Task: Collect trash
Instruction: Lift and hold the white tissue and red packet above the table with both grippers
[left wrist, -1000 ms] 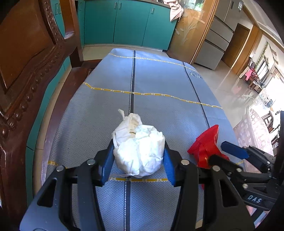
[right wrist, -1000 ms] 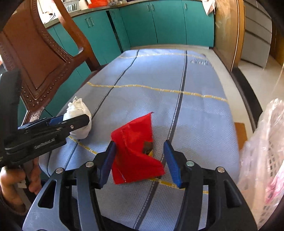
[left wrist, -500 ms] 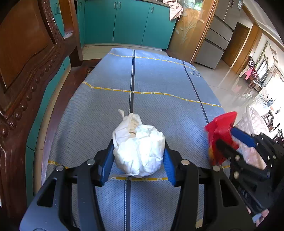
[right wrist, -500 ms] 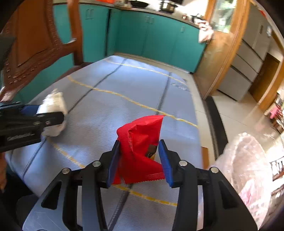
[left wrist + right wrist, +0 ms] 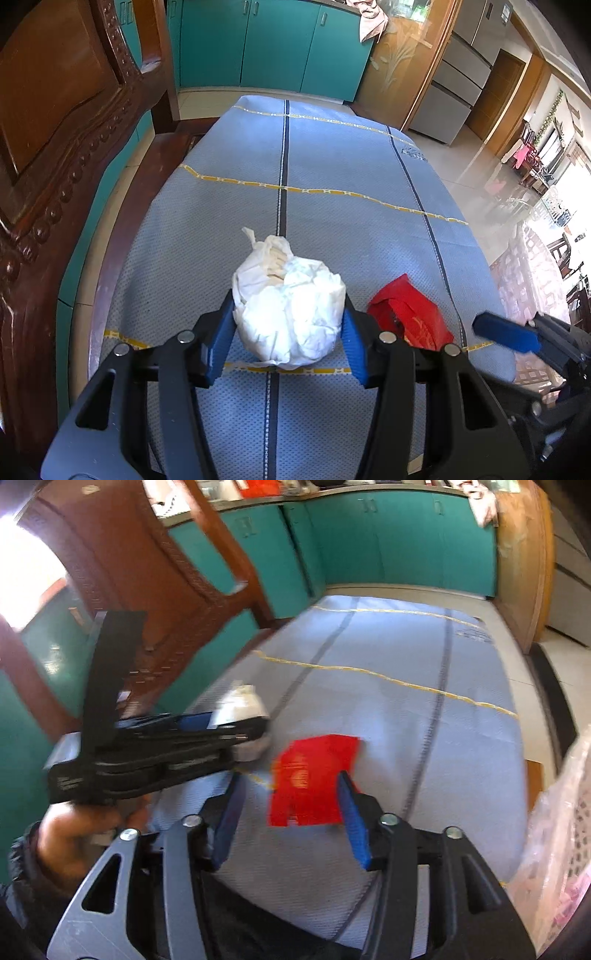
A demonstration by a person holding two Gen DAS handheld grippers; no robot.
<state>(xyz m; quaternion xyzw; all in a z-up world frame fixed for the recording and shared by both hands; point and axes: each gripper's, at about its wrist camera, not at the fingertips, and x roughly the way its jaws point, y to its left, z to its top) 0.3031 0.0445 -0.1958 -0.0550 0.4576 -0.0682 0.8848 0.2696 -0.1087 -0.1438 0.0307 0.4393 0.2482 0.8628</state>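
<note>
A crumpled white paper wad (image 5: pixel 290 310) sits on the blue-grey table (image 5: pixel 332 166) between the blue pads of my left gripper (image 5: pixel 288 339), which press its sides. A red wrapper (image 5: pixel 410 317) lies on the table just right of it. In the blurred right wrist view the red wrapper (image 5: pixel 314 779) lies loose between the spread pads of my right gripper (image 5: pixel 291 819), which is open. The wad (image 5: pixel 242 705) and my left gripper's side show at left. My right gripper's blue fingertip (image 5: pixel 506 334) shows at the left view's right edge.
A carved wooden chair (image 5: pixel 62 147) stands close on the left of the table. A bag-lined basket (image 5: pixel 557 830) stands off the table's right edge. Teal cabinets (image 5: pixel 273 40) line the far wall.
My right gripper had lifted the red wrapper, then opened; the wrapper now lies on the table beside the wad. My left gripper and the wad have not moved.
</note>
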